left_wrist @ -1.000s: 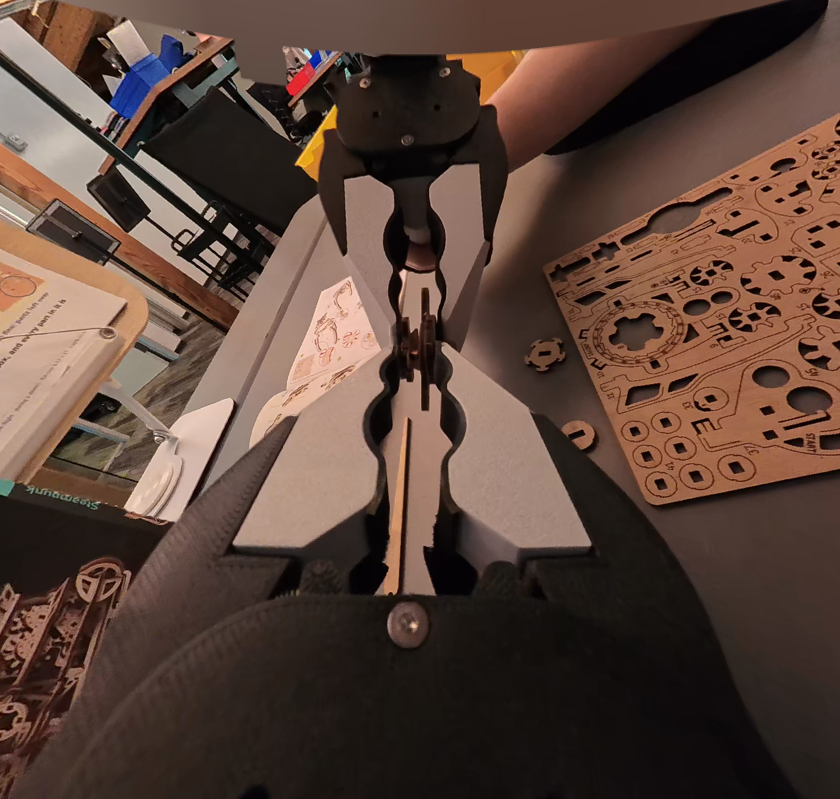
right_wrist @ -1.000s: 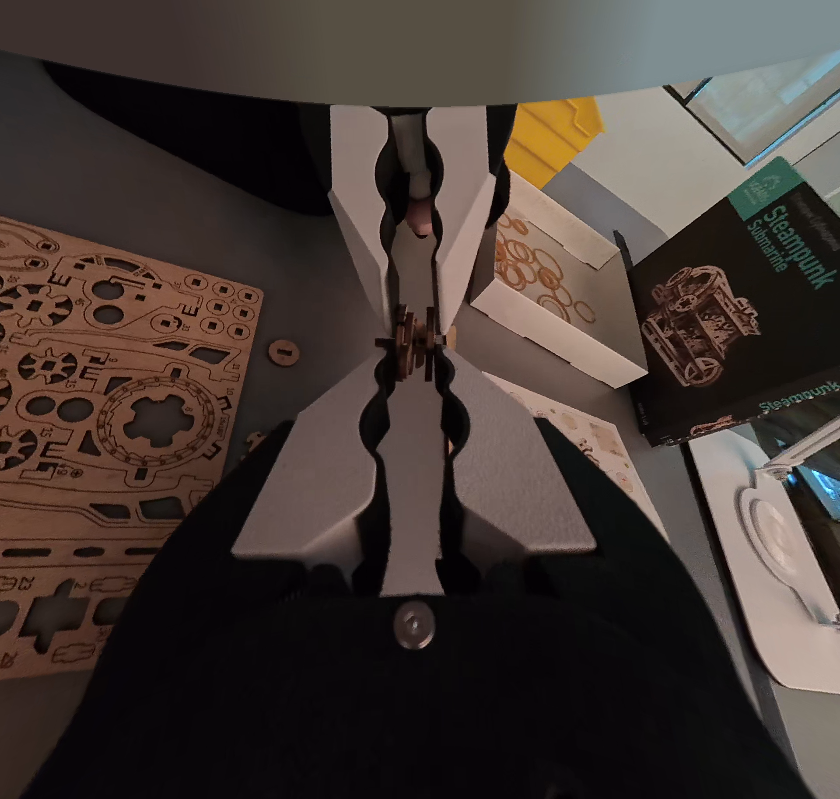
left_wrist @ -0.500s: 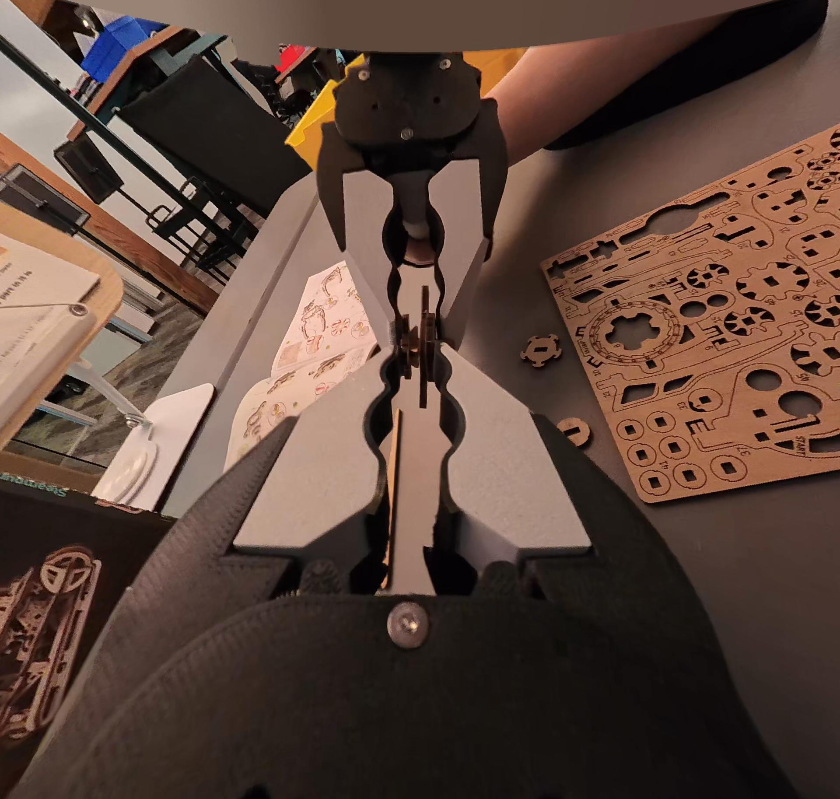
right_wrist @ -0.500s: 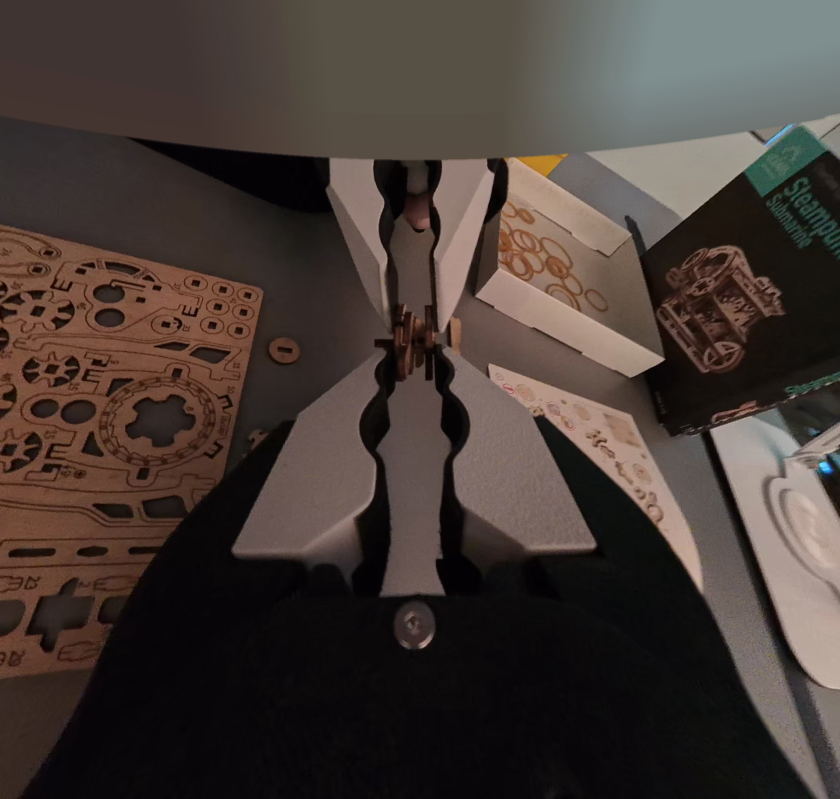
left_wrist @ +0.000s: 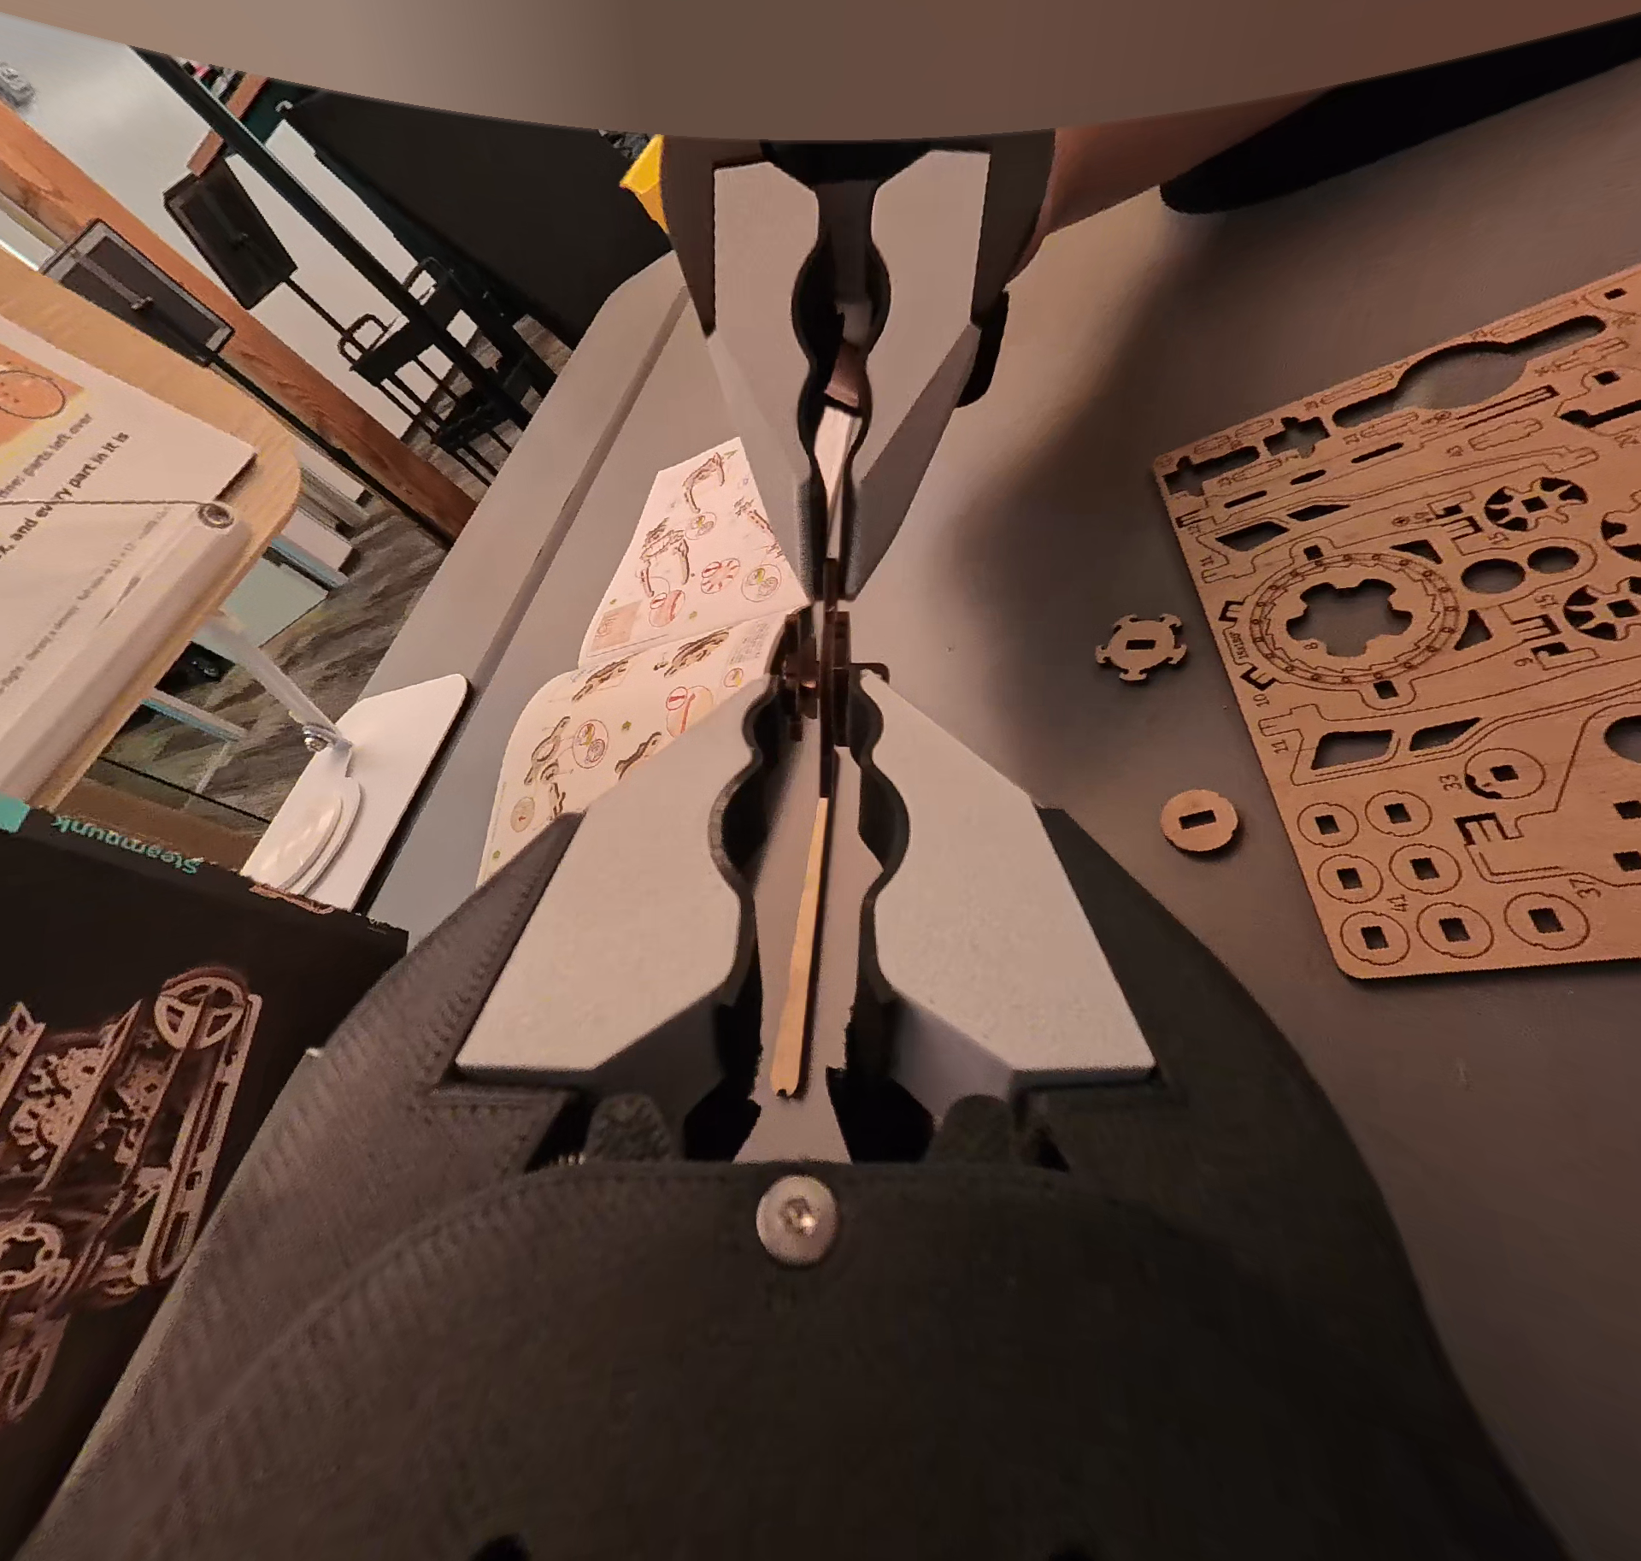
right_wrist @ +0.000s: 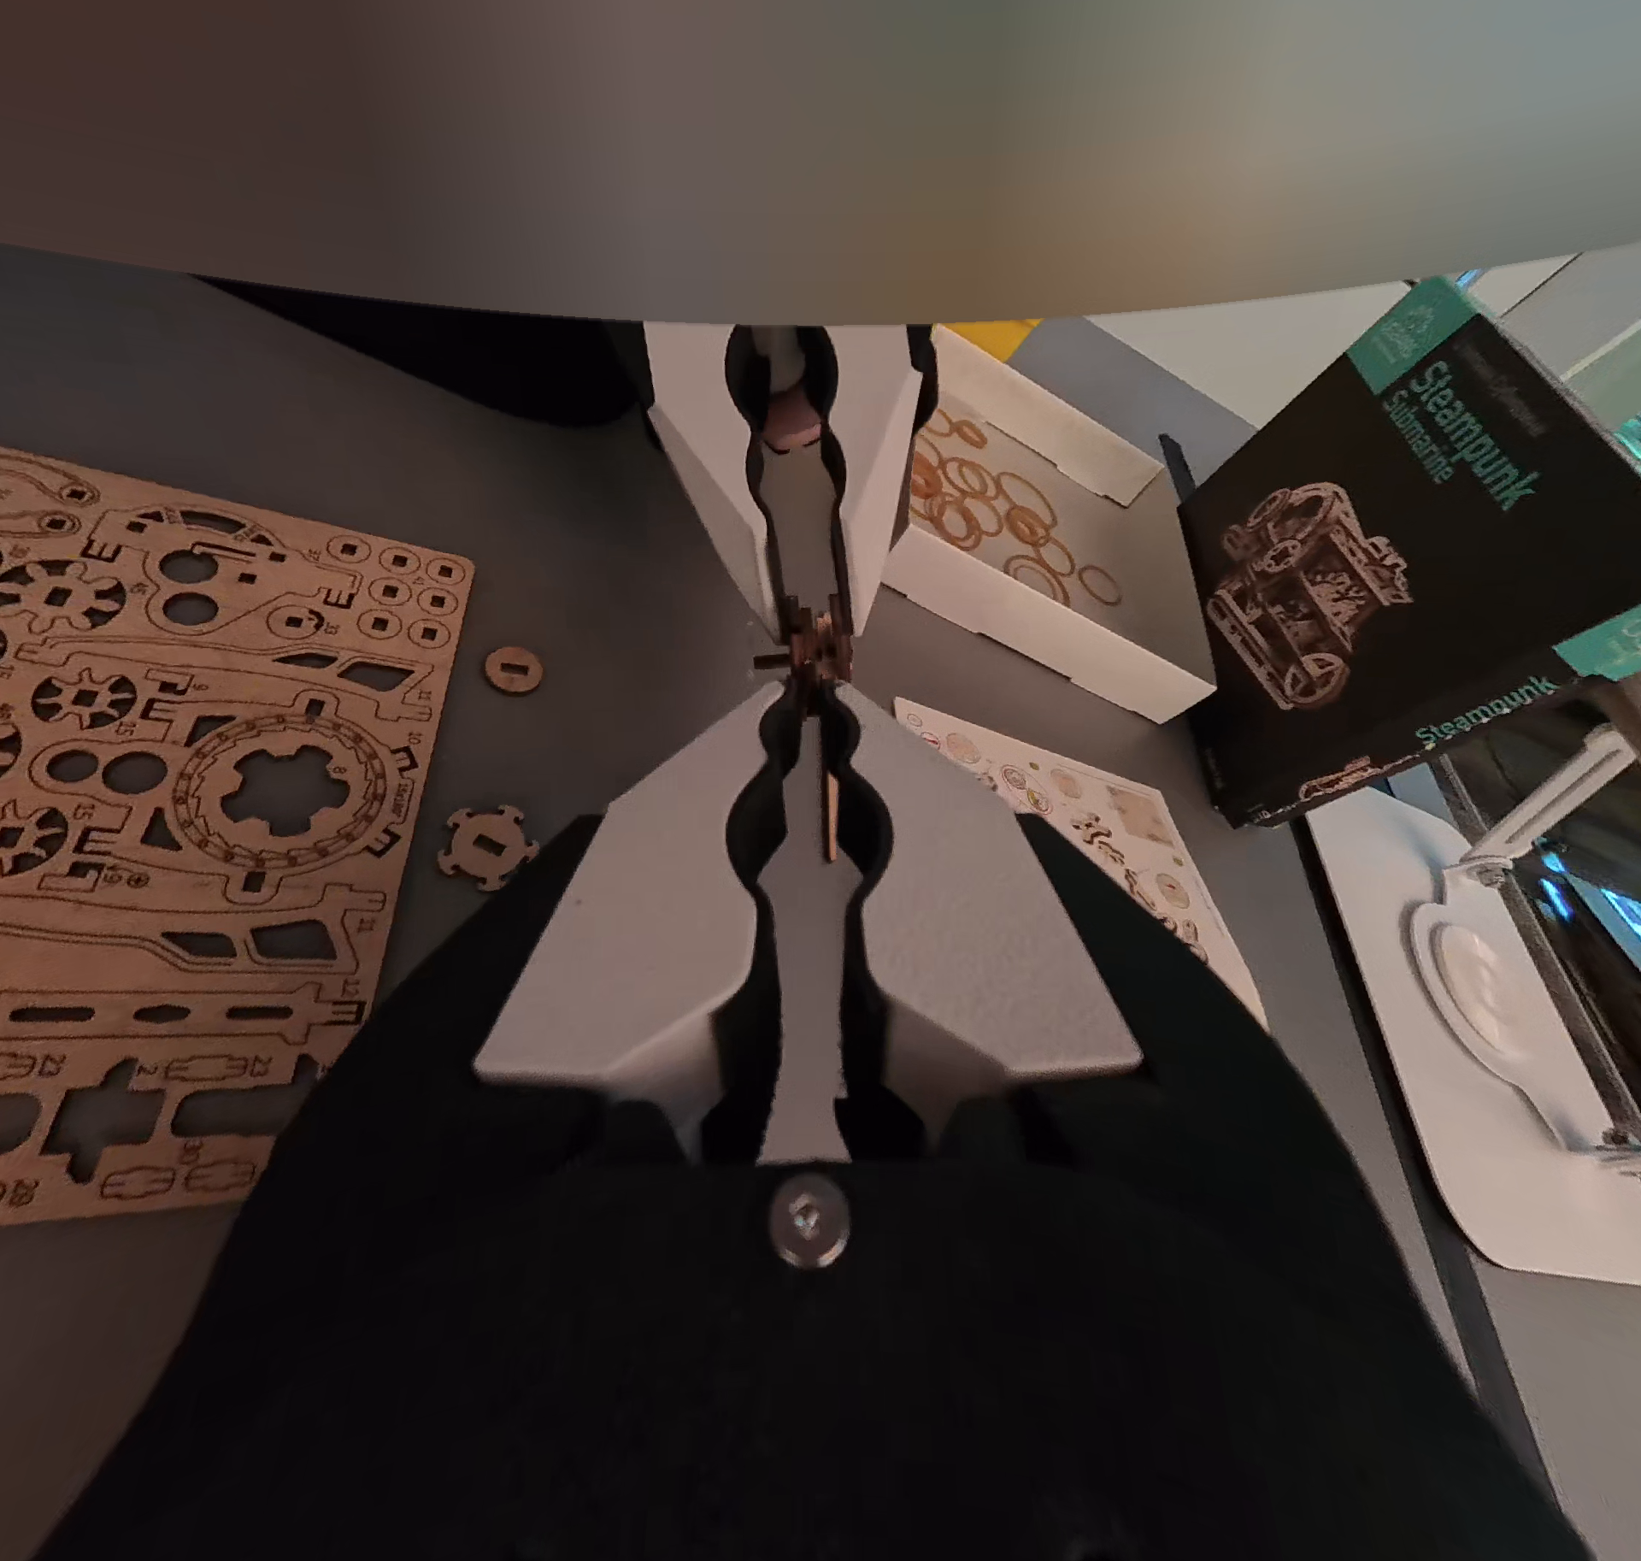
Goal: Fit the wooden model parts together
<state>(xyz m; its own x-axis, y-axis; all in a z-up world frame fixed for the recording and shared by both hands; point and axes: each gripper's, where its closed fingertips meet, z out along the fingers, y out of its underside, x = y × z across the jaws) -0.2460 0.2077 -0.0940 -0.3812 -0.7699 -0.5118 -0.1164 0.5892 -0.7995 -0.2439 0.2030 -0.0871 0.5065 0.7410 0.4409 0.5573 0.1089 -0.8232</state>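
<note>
My left gripper [left_wrist: 817, 683] is shut on a thin flat wooden part [left_wrist: 804, 941], seen edge-on between its fingers. My right gripper [right_wrist: 808, 706] is shut on another thin wooden part [right_wrist: 830, 808]. The two grippers meet tip to tip above the grey table. A small cluster of dark wooden discs [left_wrist: 812, 652] is pressed between them; it also shows in the right wrist view [right_wrist: 812, 652]. The right gripper [left_wrist: 830, 572] comes down from the top of the left wrist view. The left gripper [right_wrist: 808, 621] does the same in the right wrist view.
A laser-cut wooden sheet [left_wrist: 1421, 675] lies on the table, with a loose toothed disc [left_wrist: 1141, 648] and a slotted round disc [left_wrist: 1201, 821] beside it. An instruction booklet [right_wrist: 1066, 808], a white box of rings [right_wrist: 1021, 559], a black kit box [right_wrist: 1403, 595] and a white lamp base [right_wrist: 1510, 1030] lie nearby. The grippers are tip to tip, or close to it.
Both grippers stay shut and tip to tip. The joined pair has shifted over the table, and the wooden discs between the tips sit closer together than before.
</note>
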